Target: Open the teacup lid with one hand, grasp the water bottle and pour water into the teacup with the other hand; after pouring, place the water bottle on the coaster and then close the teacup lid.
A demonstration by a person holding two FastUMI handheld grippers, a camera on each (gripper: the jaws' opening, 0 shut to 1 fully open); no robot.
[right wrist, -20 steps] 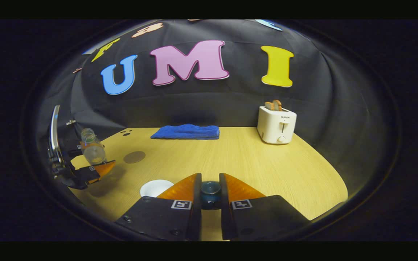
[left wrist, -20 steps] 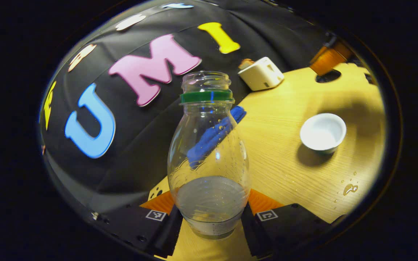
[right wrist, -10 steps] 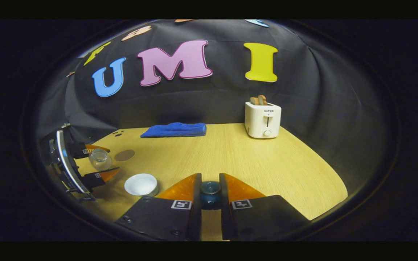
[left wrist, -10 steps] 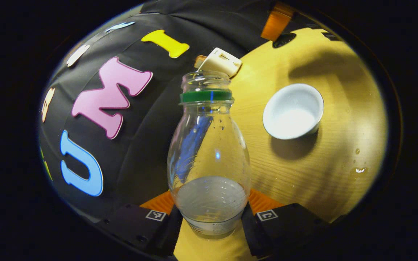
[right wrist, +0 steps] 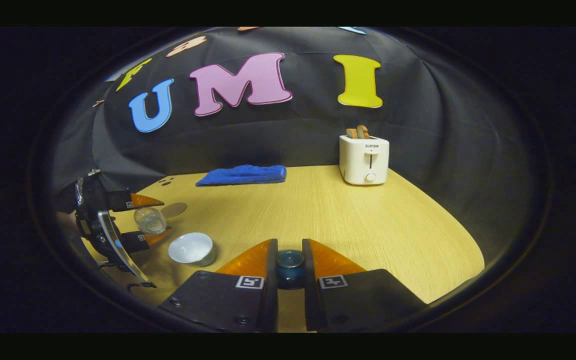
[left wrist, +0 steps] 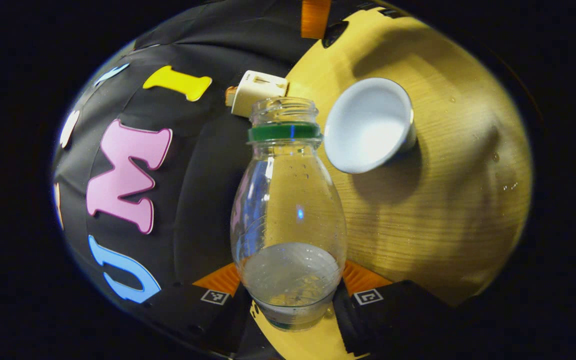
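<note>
The left gripper [left wrist: 290,295] is clenching the tilted water bottle [left wrist: 288,220] beside the open teacup [left wrist: 368,125]; the right gripper [right wrist: 290,262] is gripping the teacup lid [right wrist: 290,267] above the table [right wrist: 368,225].

I find no words or numbers I can make out, only small square black-and-white coded markers: one on each finger of my left gripper [left wrist: 290,278], at [left wrist: 215,297] and [left wrist: 368,297], and one on each finger of my right gripper [right wrist: 289,245], at [right wrist: 249,282] and [right wrist: 331,282]. The white toaster [right wrist: 364,160] carries a short dark mark on its front above the lever slot, too small for me to read
</note>
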